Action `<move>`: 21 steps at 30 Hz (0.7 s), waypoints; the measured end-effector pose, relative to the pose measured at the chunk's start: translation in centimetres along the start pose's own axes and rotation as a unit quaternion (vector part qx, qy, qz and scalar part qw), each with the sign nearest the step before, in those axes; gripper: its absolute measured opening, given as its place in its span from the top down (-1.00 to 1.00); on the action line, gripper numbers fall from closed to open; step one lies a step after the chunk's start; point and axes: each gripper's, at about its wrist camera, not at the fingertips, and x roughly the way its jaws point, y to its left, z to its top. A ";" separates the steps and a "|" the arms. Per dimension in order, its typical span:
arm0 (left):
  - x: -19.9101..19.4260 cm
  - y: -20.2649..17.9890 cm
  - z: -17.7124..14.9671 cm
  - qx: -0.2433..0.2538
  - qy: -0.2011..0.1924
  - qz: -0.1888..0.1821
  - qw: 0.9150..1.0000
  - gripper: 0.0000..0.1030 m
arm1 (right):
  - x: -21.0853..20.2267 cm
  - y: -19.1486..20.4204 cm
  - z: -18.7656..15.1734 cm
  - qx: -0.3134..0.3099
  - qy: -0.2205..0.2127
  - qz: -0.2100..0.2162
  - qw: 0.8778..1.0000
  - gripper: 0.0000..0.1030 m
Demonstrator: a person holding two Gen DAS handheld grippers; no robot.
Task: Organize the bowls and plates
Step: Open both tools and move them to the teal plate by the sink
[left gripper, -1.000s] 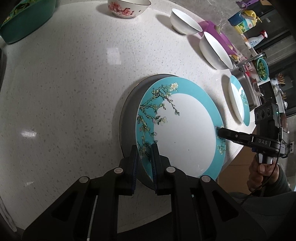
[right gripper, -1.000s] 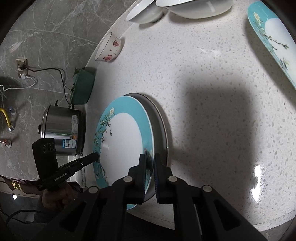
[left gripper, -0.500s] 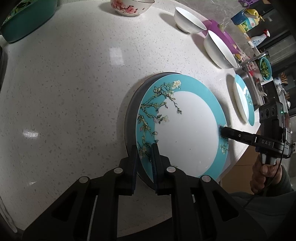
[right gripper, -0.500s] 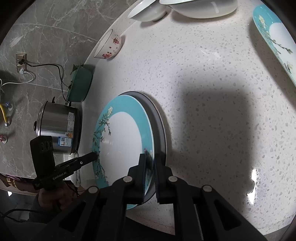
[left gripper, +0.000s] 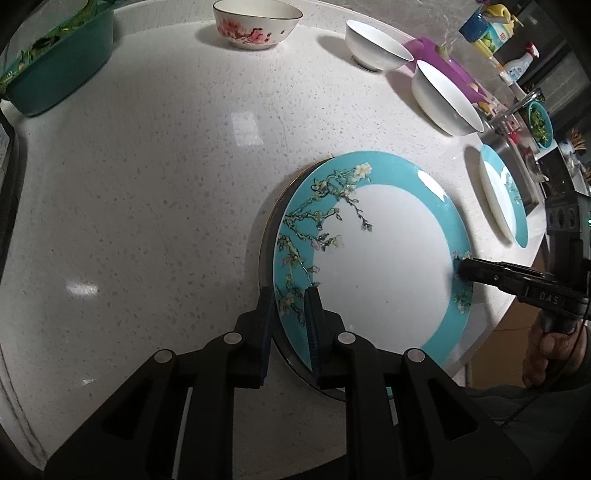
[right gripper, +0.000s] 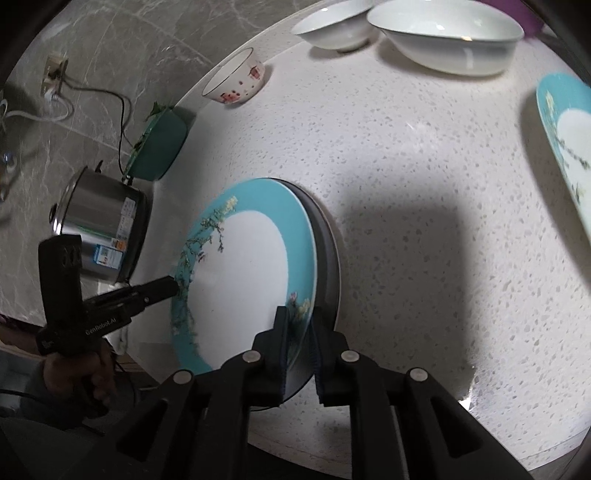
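Two grippers pinch one round turquoise-rimmed plate with a white centre and blossom branches: the left gripper is clamped on its near rim, the right gripper on the opposite rim. That plate sits tilted over a darker grey plate lying on the white speckled countertop (near its front edge). Farther off stand two plain white bowls, a pink-flowered bowl, a second turquoise plate and a green dish
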 end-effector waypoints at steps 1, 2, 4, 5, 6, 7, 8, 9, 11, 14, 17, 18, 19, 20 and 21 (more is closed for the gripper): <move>0.0 -0.1 0.0 0.000 -0.002 0.002 1.000 0.70 | 0.0 0.2 0.0 -0.007 -0.001 -0.006 1.000 0.70; 0.0 -0.1 -0.1 -0.001 -0.003 0.004 1.000 0.70 | 0.0 0.4 -0.1 -0.015 -0.002 -0.009 1.000 0.68; 0.0 -0.1 -0.2 -0.006 -0.007 0.009 1.000 0.70 | -0.1 0.4 -0.1 -0.020 -0.002 -0.010 1.000 0.69; 0.0 -0.1 -0.2 -0.012 -0.008 0.012 1.000 0.70 | -0.1 0.4 -0.2 -0.025 -0.003 -0.012 1.000 0.68; 0.0 -0.1 -0.3 -0.016 -0.008 0.015 1.000 0.70 | -0.1 0.4 -0.2 -0.028 -0.003 -0.012 1.000 0.68; -0.1 0.0 -0.5 -0.021 -0.008 0.021 1.000 0.69 | -0.1 0.5 -0.2 -0.032 -0.003 -0.012 0.999 0.68; -0.1 0.1 -0.5 -0.027 -0.008 0.025 0.999 0.69 | -0.1 0.6 -0.1 -0.042 -0.001 -0.017 0.999 0.66; -0.2 0.1 -0.6 -0.034 -0.010 0.028 0.999 0.69 | -0.1 0.8 -0.2 -0.051 -0.001 -0.021 0.998 0.64; -0.6 0.1 -0.9 -0.046 -0.017 0.037 0.998 0.69 | -0.1 1.4 -0.2 -0.076 -0.001 -0.033 0.997 0.48; -1.6 -0.3 -1.2 -0.063 -0.036 0.049 0.996 0.69 | -0.1 2.6 -0.3 -0.122 -0.004 -0.054 0.991 0.19; -2.7 -1.4 -1.5 -0.077 -0.056 0.056 0.994 0.69 | 0.2 3.5 -0.4 -0.168 -0.003 -0.072 0.983 0.08; -3.0 -1.8 -1.5 -0.080 -0.061 0.055 0.993 0.60 | 0.1 3.7 -0.5 -0.179 -0.004 -0.075 0.981 0.08; -3.2 -2.4 -1.5 -0.082 -0.066 0.055 0.993 0.38 | 0.1 3.9 -0.6 -0.188 -0.006 -0.074 0.979 0.04; -3.5 -3.1 -1.5 -0.083 -0.070 0.050 0.993 0.24 | 0.0 4.0 -0.7 -0.199 -0.007 -0.079 0.977 -0.05; -3.7 -3.7 -1.6 -0.083 -0.074 0.042 0.993 -0.11 | -0.1 4.0 -0.7 -0.203 -0.008 -0.084 0.976 -0.10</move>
